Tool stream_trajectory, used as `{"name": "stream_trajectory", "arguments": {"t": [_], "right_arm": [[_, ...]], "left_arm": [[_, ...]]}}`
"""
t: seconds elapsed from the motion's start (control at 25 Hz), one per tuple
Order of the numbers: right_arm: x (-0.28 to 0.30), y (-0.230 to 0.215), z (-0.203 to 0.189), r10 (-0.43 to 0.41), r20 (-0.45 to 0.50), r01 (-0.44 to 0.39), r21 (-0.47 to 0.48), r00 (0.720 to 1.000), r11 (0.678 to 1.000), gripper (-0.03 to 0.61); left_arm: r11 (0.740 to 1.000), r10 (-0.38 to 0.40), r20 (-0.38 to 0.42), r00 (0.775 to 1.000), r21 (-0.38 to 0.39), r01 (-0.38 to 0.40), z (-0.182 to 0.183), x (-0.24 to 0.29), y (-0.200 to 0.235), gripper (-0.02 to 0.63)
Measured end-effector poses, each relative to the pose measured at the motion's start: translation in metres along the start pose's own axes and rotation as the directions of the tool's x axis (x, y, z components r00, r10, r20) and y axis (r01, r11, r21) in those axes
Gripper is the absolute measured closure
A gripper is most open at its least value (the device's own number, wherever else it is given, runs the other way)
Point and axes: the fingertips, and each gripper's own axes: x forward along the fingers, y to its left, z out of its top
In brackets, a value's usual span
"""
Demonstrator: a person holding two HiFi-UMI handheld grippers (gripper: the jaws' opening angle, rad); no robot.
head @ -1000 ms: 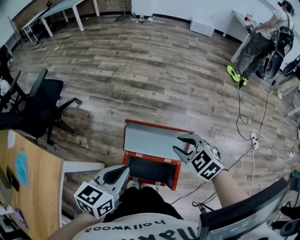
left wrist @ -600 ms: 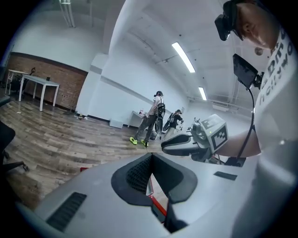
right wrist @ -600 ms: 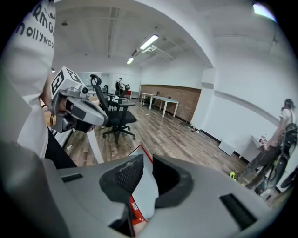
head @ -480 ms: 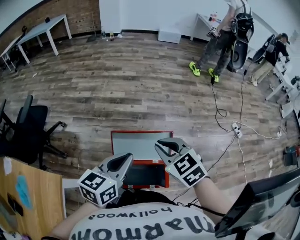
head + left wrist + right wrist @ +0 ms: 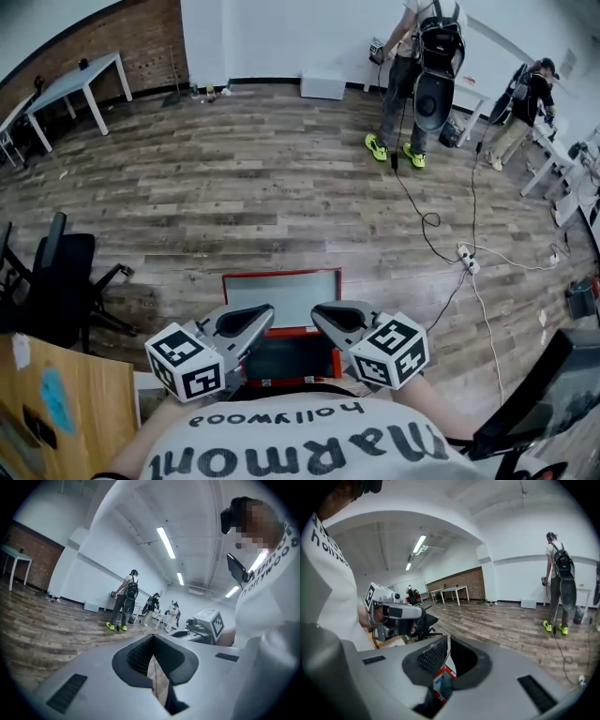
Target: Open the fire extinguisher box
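lying below both fingers (image 5: 242, 323), open box (image 5: 281, 295)

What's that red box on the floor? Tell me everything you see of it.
The red box lies on the wooden floor, just in front of the person. It looks like painted metal. Its lid is swung open, away from the person: a pale grey panel in a red frame. The body shows a dark inside. Only the floor seems to touch it.

Left claw (image 5: 266, 314) is closed; right claw (image 5: 318, 314) has just been closing on nothing.
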Motion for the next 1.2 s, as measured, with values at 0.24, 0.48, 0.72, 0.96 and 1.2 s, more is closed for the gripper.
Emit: {"name": "stream_trajectory", "arguments": {"t": [0.24,0.48,0.72,0.96,1.2], "right_arm": [[-0.011,-0.001,-0.004,0.037,0.126,-0.072,0.287,0.991,0.955,0.557],[-0.011,-0.008,-0.021,-0.042,0.014,0.040,0.133,0.999,0.990,0.558],[-0.008,-0.009,-0.032,-0.018,0.010,0.015,0.203,1.000,0.979,0.561],[-0.013,-0.013,-0.030,-0.018,0.027,0.010,0.264,0.999,0.965,0.569],[-0.003,-0.005,-0.032,-0.027,-0.011,0.029,0.184,1.000,0.983,0.569]], "left_arm": [[0.999,0.050,-0.029,0.998,-0.013,-0.050,-0.008,0.000,0.002,0.609],[0.999,0.044,-0.035,0.998,-0.004,-0.044,-0.023,0.002,0.010,0.609],[1.000,-0.013,-0.183,0.983,-0.016,0.010,-0.053,0.008,0.006,0.609],[1.000,-0.004,-0.189,0.982,-0.021,0.000,-0.059,0.002,0.007,0.609],[0.999,0.040,-0.165,0.985,-0.026,-0.045,-0.055,-0.007,0.017,0.609]]}}
